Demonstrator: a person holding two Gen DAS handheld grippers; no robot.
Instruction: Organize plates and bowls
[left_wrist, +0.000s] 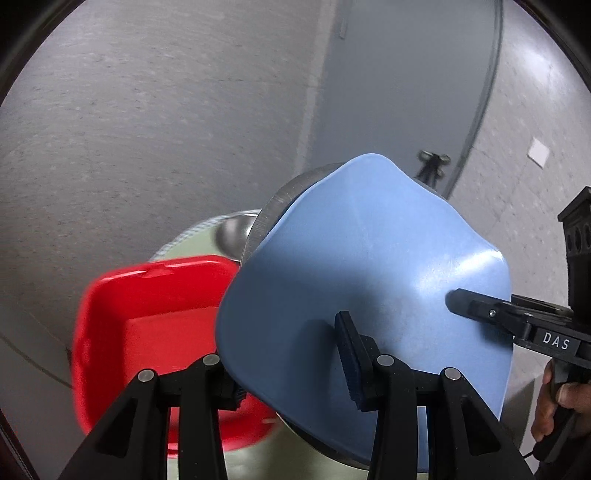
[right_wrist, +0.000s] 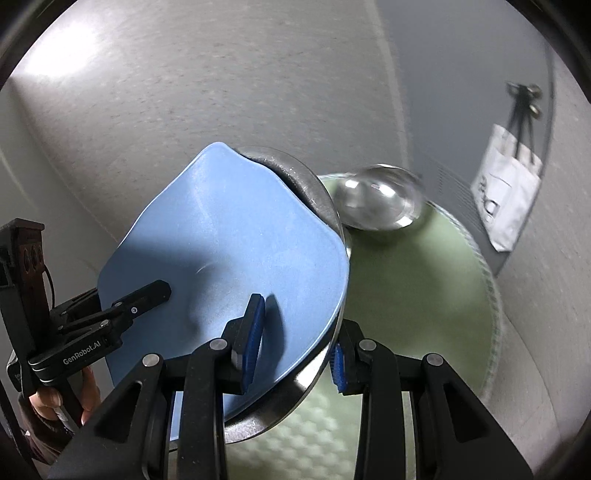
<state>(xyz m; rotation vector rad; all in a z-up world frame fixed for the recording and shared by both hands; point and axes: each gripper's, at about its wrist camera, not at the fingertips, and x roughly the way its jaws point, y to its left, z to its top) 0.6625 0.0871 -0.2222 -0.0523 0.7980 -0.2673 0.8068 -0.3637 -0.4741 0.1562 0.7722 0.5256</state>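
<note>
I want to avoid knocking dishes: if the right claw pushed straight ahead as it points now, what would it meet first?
Probably the round steel bowl on the pale green mat, though depth is unclear. The right claw is clamped on the blue wavy plate and steel plate.

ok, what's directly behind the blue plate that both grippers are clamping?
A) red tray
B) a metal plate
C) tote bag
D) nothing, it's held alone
B: a metal plate lies flat against the back of the blue plate, its shiny rim showing past the blue edge in both views; the right gripper has one jaw on each side of the pair, and the red tray sits apart below.
</note>
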